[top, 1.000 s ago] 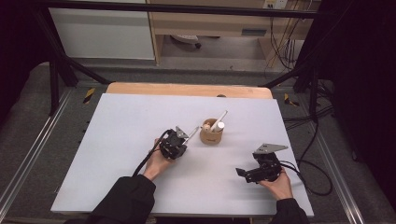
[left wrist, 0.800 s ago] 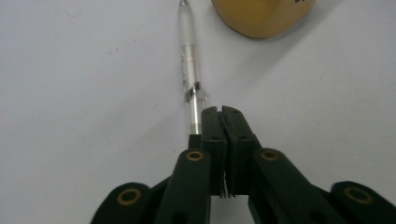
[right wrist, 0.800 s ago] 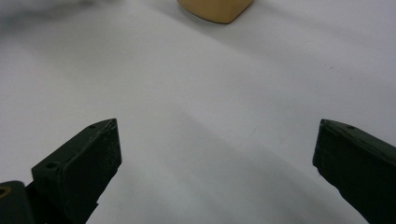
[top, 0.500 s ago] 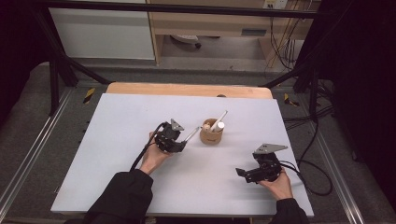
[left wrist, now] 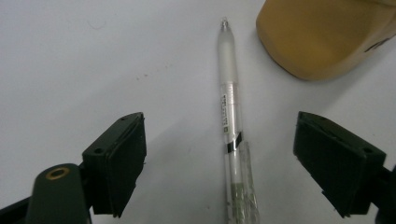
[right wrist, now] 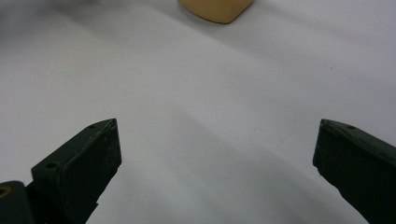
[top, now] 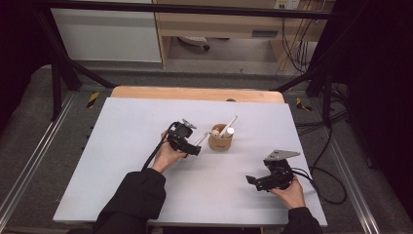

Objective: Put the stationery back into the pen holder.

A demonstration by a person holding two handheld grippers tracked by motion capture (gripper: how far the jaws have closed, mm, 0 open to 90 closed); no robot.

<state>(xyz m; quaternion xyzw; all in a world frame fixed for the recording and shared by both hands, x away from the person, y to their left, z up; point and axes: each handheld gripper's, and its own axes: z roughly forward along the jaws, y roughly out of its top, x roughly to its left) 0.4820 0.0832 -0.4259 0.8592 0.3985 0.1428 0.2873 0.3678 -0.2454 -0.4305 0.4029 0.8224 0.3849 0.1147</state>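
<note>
Pen (left wrist: 232, 121) lies flat mid-worktop (top: 122, 161) beside the cup (top: 220, 141), between the left tool's (left wrist: 219, 163) just-opened jaws, released; right tool (right wrist: 217, 168) idles, open.

A white table top (top: 122, 161) lies on a wooden board whose far edge (top: 195, 93) shows beyond it. Grey carpet (top: 29, 136) covers the floor around. Metal rails (top: 22, 180) run along both sides. Behind stand a white cabinet (top: 104, 34) and a wooden shelf unit (top: 219, 24). Black cables (top: 302, 44) hang at the right, where the room is dark.
</note>
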